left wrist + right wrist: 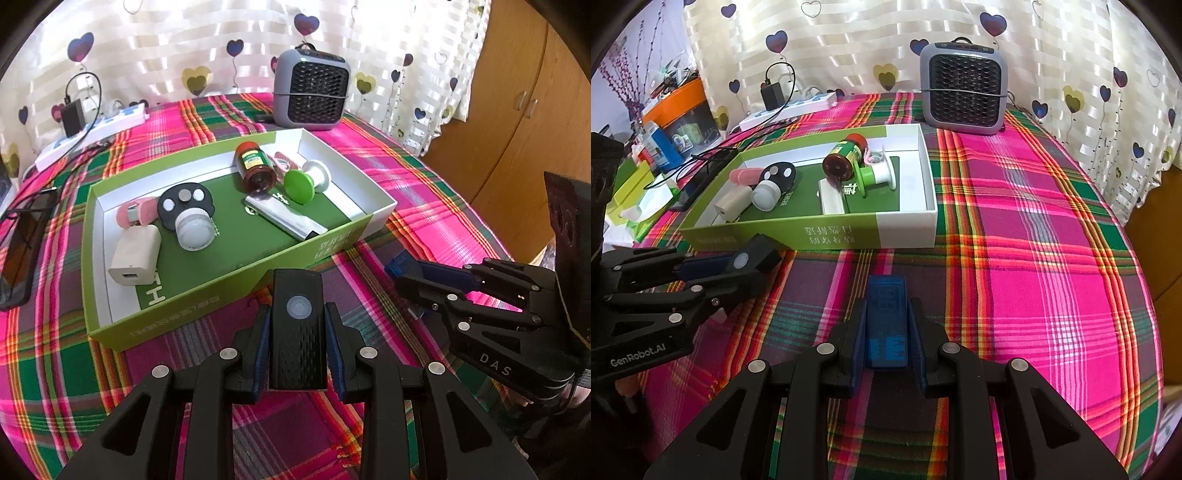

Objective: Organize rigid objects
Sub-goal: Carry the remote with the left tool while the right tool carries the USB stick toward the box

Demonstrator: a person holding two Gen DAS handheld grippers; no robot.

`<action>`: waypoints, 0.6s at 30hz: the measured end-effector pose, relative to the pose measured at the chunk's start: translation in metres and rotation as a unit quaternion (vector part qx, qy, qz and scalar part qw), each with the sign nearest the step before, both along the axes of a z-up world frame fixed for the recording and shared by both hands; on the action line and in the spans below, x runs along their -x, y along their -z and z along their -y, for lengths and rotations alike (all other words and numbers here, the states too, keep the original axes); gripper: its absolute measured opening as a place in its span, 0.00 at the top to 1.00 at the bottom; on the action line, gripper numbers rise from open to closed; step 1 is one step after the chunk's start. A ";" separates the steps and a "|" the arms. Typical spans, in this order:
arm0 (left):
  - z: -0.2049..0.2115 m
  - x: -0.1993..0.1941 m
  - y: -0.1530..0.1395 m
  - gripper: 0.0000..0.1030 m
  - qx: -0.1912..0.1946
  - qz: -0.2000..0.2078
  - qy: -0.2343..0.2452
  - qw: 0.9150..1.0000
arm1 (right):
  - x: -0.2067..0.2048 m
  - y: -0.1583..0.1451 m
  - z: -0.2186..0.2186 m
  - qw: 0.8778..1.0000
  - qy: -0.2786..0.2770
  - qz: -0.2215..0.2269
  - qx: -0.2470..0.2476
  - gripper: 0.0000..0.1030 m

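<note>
My left gripper (297, 325) is shut on a black rectangular device (298, 328) with a round white button, held just in front of the green box (229, 291); it also shows in the right wrist view (753, 260). My right gripper (887, 325) is shut on a translucent blue rectangular device (887, 321), above the cloth right of the left gripper; its blue tip shows in the left wrist view (400, 260). The box (812, 232) holds a white charger (135, 260), a white-capped jar (194, 230), a black disc (186, 197), a brown bottle (255, 166), a green spool (301, 184) and a silver bar (284, 218).
A plaid cloth (1034, 240) covers the table. A grey fan heater (312, 92) stands behind the box. A power strip with a plugged charger (92, 125) and a phone (22, 251) lie at the left. A wooden cabinet (524, 110) stands at the right.
</note>
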State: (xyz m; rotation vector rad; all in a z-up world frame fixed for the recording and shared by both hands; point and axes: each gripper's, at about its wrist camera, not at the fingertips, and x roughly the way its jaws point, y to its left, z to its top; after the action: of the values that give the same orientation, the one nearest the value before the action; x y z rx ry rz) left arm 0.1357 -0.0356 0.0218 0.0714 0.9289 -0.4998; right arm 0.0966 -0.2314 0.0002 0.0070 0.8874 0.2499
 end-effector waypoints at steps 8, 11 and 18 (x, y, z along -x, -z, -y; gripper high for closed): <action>-0.001 0.007 -0.007 0.74 0.002 0.011 -0.002 1.000 | 0.006 -0.006 -0.001 1.000 -0.001 0.009 0.002 0.78; -0.002 0.010 -0.010 0.74 0.004 0.015 -0.003 1.000 | 0.008 -0.009 -0.001 1.000 -0.001 0.013 0.002 0.78; -0.002 0.016 -0.018 0.74 0.005 0.025 -0.005 1.000 | 0.012 -0.015 0.001 1.000 -0.001 0.020 0.002 0.78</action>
State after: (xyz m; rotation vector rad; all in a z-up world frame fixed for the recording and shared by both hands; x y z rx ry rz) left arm 0.1198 -0.0339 0.0394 0.0705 0.8772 -0.4907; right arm 0.0845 -0.2320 0.0148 -0.0033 0.8485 0.2484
